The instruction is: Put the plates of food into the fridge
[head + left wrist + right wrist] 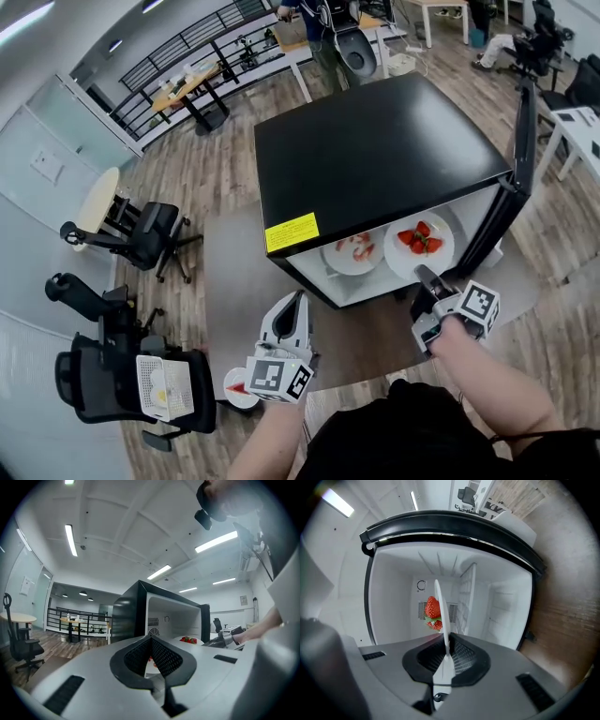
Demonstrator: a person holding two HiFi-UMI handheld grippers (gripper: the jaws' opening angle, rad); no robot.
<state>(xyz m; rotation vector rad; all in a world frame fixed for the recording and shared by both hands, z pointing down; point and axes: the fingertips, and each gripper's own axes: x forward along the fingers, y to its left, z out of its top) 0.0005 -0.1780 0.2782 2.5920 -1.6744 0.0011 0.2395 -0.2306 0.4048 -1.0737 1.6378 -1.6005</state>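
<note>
Right tool (424, 276) clamps round white plate (398, 261) of red strawberries at open black fridge (375, 150); left tool (298, 301) closed, empty; wooden floor (216, 169).

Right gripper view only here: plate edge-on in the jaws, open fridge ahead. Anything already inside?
Observer: Yes. A first plate with strawberries sits at the left inside the fridge.
Operator: And mine?
Observer: The held plate is just right of it at the opening, with the right hand-held gripper pinching its near rim.
Operator: Any left to load?
Observer: A third plate lies on the floor, beside the shut, empty left hand-held gripper.
</note>
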